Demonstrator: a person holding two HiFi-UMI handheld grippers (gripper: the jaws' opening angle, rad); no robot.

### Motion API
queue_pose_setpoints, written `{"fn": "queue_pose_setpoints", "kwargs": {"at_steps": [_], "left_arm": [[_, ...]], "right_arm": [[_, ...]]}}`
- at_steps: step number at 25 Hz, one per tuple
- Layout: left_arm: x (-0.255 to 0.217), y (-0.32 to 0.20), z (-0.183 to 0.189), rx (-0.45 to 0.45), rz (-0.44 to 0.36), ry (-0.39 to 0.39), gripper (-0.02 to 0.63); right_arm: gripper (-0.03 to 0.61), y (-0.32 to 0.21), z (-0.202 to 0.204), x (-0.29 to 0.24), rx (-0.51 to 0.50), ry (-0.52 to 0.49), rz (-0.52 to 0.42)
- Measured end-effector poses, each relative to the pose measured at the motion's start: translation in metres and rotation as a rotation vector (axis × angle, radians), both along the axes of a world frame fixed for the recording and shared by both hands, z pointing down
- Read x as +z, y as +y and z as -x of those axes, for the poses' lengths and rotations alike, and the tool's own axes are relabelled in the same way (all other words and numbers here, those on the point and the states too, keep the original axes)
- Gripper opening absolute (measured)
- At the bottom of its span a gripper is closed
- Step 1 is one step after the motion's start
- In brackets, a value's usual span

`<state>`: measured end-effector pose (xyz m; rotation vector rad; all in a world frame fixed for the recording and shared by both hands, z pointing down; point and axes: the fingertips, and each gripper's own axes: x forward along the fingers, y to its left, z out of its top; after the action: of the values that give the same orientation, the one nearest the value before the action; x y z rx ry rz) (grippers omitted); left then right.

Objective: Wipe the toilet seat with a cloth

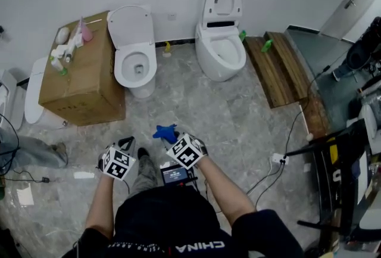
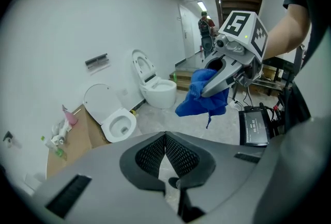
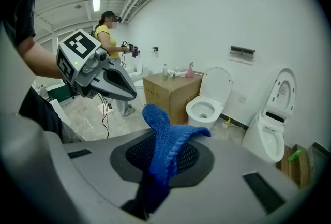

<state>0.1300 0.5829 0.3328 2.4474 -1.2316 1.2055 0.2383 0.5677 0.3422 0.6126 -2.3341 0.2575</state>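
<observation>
Two white toilets stand against the far wall, both with lids up: a round one [image 1: 136, 66] and a taller one [image 1: 220, 51] to its right. I stand a few steps back from them. My right gripper [image 1: 171, 135] is shut on a blue cloth [image 1: 165, 131], which sticks up from between its jaws [image 3: 164, 137] and hangs from it in the left gripper view [image 2: 203, 98]. My left gripper [image 1: 125, 145] is beside it, shut and empty, its jaw tips meeting [image 2: 165, 136]. Both grippers are held low over the floor, pointing toward the toilets.
A cardboard box [image 1: 83, 78] with bottles on top stands left of the round toilet. A wooden platform [image 1: 280, 66] lies right of the taller one. A small screen device [image 1: 177, 176], cables and a power strip [image 1: 278, 159] lie on the marble floor. A person [image 3: 107, 36] stands far behind.
</observation>
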Motion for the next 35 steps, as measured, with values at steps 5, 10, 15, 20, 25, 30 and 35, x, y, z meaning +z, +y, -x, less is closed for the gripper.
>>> {"fn": "queue_pose_setpoints", "kwargs": {"at_steps": [5, 10, 15, 20, 25, 30, 35], "left_arm": [[0.004, -0.071, 0.04, 0.04, 0.019, 0.017, 0.011], [-0.005, -0.141, 0.084, 0.096, 0.023, 0.036, 0.011], [0.003, -0.192, 0.123, 0.13, 0.047, 0.067, 0.011], [0.008, -0.221, 0.136, 0.141, 0.068, 0.098, 0.011], [0.019, -0.248, 0.139, 0.112, 0.09, 0.134, 0.011], [0.018, -0.295, 0.138, 0.067, 0.081, 0.144, 0.011], [0.025, -0.359, 0.146, 0.011, 0.094, 0.12, 0.011]], "right_arm": [[0.067, -0.065, 0.033, 0.001, 0.041, 0.04, -0.001], [0.067, -0.138, 0.074, -0.009, 0.112, 0.043, 0.0], [0.067, -0.185, 0.116, -0.005, 0.164, 0.046, 0.007], [0.067, -0.21, 0.133, 0.001, 0.178, 0.064, 0.027], [0.067, -0.244, 0.14, 0.008, 0.177, 0.076, 0.048], [0.067, -0.296, 0.147, 0.015, 0.136, 0.075, 0.044], [0.067, -0.369, 0.152, 0.018, 0.088, 0.067, 0.044]]}}
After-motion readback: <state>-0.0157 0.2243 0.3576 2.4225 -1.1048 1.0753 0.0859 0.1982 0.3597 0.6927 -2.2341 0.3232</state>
